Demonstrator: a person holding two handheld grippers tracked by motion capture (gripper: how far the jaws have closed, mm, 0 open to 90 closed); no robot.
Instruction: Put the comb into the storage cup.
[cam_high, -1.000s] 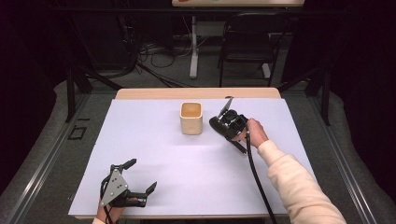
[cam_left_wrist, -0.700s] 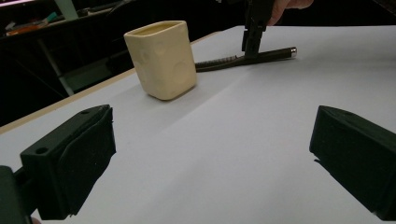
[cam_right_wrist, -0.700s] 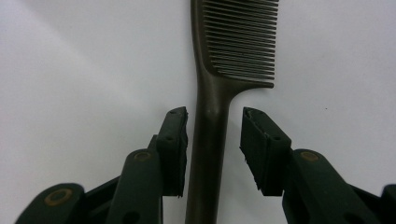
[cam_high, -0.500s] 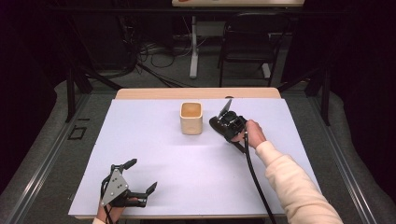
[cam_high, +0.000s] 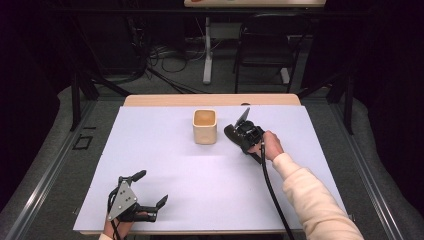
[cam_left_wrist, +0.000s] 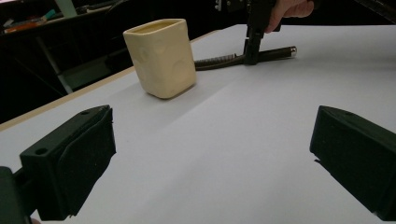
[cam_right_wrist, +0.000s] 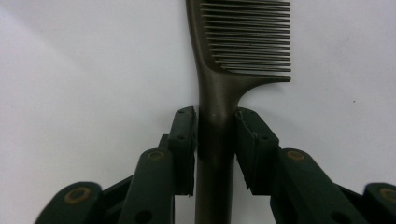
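Fingers of right gripper hide comb's handle middle.

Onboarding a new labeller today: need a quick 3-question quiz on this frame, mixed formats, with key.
1. Multiple choice: what is between the right gripper's jaws? A) the cream cup B) the handle of a dark comb C) a cable
2. True or false: the left gripper is shut on the cream cup.
3. Short answer: in the high view, on which side of the cup does the comb lie?

Key
1. B. The right gripper view shows both pads pressed on the handle, just below the teeth; the jaws have just been closing on it.
2. False. Its jaws stand wide apart near the table's front edge, far from the cup.
3. To the cup's right, flat on the table.
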